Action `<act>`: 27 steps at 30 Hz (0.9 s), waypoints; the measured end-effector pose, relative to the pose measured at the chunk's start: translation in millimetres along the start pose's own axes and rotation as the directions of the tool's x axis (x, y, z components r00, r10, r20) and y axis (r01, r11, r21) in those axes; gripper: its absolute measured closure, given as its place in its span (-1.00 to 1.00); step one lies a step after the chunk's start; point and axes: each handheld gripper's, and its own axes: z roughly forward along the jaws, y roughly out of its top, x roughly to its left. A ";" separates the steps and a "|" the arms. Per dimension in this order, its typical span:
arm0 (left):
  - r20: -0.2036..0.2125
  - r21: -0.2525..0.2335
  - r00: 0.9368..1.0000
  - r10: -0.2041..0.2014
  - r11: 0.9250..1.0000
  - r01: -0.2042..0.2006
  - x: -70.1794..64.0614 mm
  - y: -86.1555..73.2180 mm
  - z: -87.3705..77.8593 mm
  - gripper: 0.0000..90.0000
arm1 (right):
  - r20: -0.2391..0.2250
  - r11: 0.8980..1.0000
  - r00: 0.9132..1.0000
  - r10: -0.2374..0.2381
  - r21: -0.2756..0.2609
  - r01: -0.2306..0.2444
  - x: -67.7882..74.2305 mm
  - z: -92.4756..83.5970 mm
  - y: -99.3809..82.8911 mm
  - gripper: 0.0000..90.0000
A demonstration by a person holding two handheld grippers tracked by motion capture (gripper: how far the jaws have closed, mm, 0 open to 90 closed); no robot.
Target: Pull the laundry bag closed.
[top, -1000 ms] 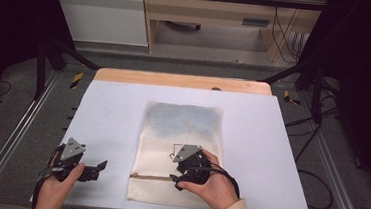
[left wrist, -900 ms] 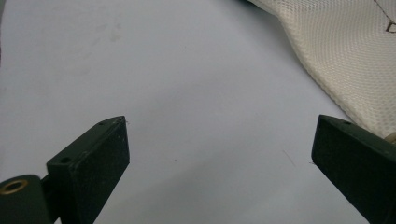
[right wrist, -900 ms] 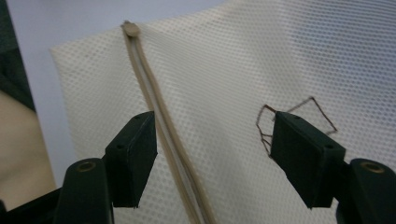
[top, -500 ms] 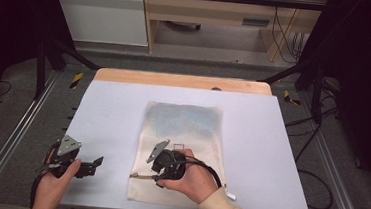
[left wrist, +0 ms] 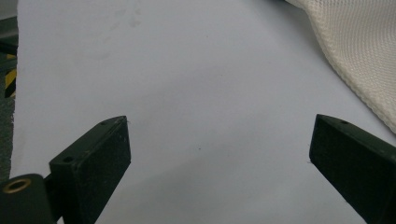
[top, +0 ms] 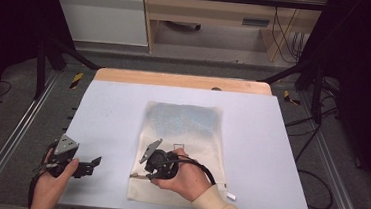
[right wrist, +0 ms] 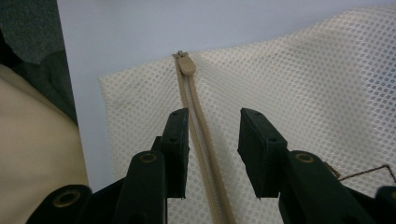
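A cream mesh bag (top: pixel 184 129) lies flat on the pale table (top: pixel 271 141), its tan zipper (right wrist: pixel 196 121) running along the near edge. The zipper pull (right wrist: pixel 186 63) sits at the bag's near left corner. My right gripper (top: pixel 140 170) hovers low over that corner, pointing left. In the right gripper view, my right gripper (right wrist: pixel 215 116) straddles the zipper tape; its jaws have just been closing, and a gap still shows between the pads. My left gripper (top: pixel 93 165) rests at the table's near left, jaws wide; my left gripper (left wrist: pixel 219 135) has bare table between its jaws, and the bag's edge (left wrist: pixel 355 56) lies off to one side.
A wooden strip (top: pixel 183 80) borders the table's far edge. Metal frame rails (top: pixel 15 136) run along both sides. A small white tag (top: pixel 230 195) lies by the bag's near right corner. Cables (top: pixel 318 180) hang off the right side.
My right gripper has slid left along the bag's near edge toward the zipper end, and its jaws have narrowed. The left hand has hardly moved.
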 end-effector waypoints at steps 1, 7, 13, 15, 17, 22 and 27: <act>0.001 0.006 1.000 0.004 1.000 -0.004 0.3 -0.1 0.0 -0.88 | -0.001 1.000 1.000 -0.004 0.001 0.004 0.4 0.3 0.8 0.48; -0.002 -0.003 1.000 0.000 1.000 0.000 -0.1 -0.3 0.5 -0.88 | -0.008 1.000 1.000 -0.011 0.013 0.011 0.1 4.8 6.1 0.53; 0.003 -0.011 1.000 -0.007 1.000 0.007 0.4 0.0 -0.1 -0.89 | -0.018 1.000 1.000 -0.014 -0.001 0.014 -0.5 11.1 10.7 0.57; 0.005 -0.010 1.000 -0.006 1.000 0.006 0.4 0.2 -0.1 -0.89 | -0.020 1.000 1.000 -0.017 -0.005 0.017 1.1 13.2 12.6 0.59; 0.000 -0.013 1.000 -0.007 1.000 0.007 0.3 0.4 -0.3 -0.89 | -0.023 1.000 1.000 -0.018 -0.006 0.018 3.2 14.5 14.6 0.60; 0.002 -0.003 1.000 -0.004 1.000 0.004 0.4 0.2 0.0 -0.89 | -0.028 1.000 0.999 -0.026 -0.016 0.026 5.0 16.0 17.9 0.63; 0.009 -0.001 1.000 -0.002 1.000 0.002 0.1 0.5 -0.4 -0.88 | -0.042 1.000 0.999 -0.027 -0.009 0.026 6.6 21.1 20.8 0.62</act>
